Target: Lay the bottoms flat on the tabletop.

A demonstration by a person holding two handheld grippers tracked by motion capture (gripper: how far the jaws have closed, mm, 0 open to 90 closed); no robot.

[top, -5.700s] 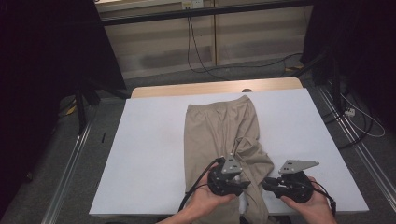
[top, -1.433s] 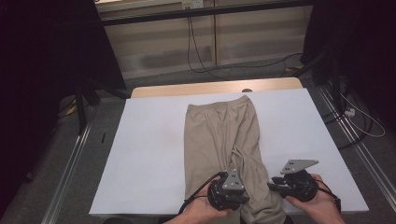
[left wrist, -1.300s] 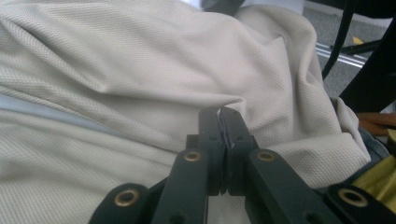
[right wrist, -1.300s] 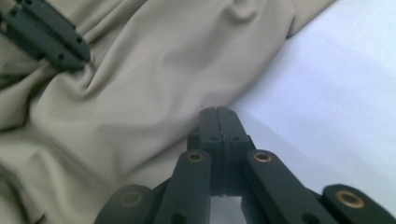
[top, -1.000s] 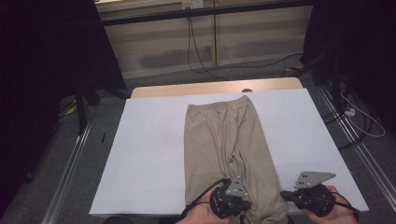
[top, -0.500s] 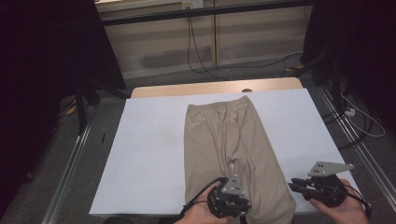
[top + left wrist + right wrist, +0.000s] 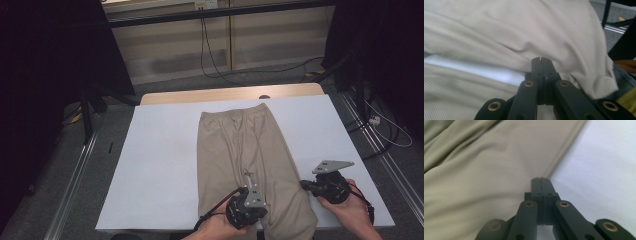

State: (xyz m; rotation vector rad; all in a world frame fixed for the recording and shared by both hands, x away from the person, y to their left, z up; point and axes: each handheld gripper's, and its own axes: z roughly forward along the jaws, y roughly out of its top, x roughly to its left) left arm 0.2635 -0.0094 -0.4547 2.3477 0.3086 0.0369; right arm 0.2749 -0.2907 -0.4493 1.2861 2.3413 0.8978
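Trousers (image 7: pixel 250 165) lie between closed left gripper (image 7: pixel 248 176) and right gripper (image 7: pixel 304 184)

A white sheet (image 7: pixel 160 165) covers the bench, leaving a bare wooden strip (image 7: pixel 220 95) along its far edge. Beyond that edge black cables (image 7: pixel 210 55) hang before pale wall panels (image 7: pixel 170 50); metal rails (image 7: pixel 75 180) flank the bench

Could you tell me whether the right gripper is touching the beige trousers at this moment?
Cannot tell. In the right gripper view, the right gripper, shut, ends at the edge of the trousers, with neither contact nor gap plainly visible.
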